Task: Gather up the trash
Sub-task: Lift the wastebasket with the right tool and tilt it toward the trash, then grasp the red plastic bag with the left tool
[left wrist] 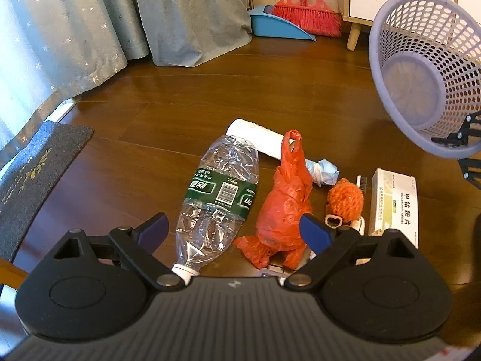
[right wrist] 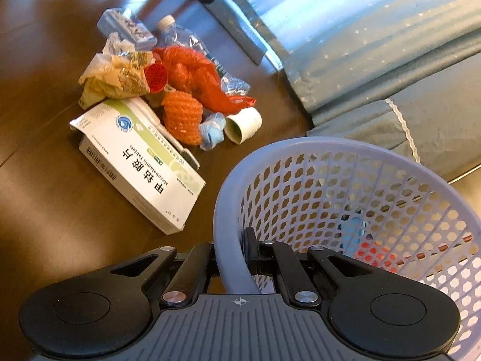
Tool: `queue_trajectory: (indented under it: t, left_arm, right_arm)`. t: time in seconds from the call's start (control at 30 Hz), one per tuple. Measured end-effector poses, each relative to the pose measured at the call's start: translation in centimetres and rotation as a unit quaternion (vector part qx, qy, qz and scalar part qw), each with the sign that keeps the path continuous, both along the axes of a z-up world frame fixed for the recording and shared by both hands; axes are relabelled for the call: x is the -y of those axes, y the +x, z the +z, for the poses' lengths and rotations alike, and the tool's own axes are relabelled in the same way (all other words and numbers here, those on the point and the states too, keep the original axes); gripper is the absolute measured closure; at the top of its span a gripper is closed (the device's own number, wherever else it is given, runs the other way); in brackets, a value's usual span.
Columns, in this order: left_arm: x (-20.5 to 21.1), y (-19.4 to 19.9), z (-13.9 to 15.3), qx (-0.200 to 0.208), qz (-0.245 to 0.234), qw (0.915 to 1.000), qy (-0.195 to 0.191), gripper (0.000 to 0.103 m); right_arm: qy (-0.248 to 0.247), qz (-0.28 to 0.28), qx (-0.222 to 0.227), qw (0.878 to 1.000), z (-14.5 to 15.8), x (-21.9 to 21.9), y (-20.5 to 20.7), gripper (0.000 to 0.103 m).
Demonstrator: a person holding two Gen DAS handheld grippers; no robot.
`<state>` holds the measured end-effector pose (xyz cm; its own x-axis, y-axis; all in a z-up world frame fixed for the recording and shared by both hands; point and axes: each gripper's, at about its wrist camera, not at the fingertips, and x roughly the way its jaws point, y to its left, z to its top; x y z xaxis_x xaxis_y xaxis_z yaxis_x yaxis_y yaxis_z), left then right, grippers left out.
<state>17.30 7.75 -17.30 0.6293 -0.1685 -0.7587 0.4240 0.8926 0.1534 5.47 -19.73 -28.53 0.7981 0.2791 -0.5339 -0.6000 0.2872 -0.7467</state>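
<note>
Lying together in one heap on the wooden floor, the trash seems to me almost fully uncollected: the lilac mesh basket looks empty inside, so I judge the task is only at its start and every piece is left to gather. Nearest to the left gripper is a crushed clear water bottle with a green label, its white cap pointing toward the camera. Just beside it is a crumpled red plastic bag, then an orange foam net, a white medicine box, a small blue-white wad and a white paper tube behind them. In the right wrist view there is also a yellowish wrapper, a red cup-like thing and a small blue packet on the far side of the heap. The left gripper hangs over the bottle and bag with jaws wide apart and nothing between them. The right gripper is closed on the rim of the basket and holds it tilted in the air, near the heap, mouth turned toward the trash. Farther away stand grey-blue curtains, a dark doormat, and a red broom with a blue dustpan
</note>
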Motion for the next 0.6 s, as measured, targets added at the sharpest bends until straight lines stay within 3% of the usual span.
queue_trajectory:
  t: [0.2,0.6]
  left_arm:
    - [0.0,0.5,0.0,-0.001,0.000,1.0000,-0.004,0.011]
    - [0.0,1.3,-0.5,-0.007,-0.013,0.9999,0.001,0.011]
  right_arm:
    - [0.042,0.001,0.012,0.999,0.2,0.7,0.1,0.103]
    - [0.062,0.006,0.013,0.998,-0.1,1.0,-0.3,0.103]
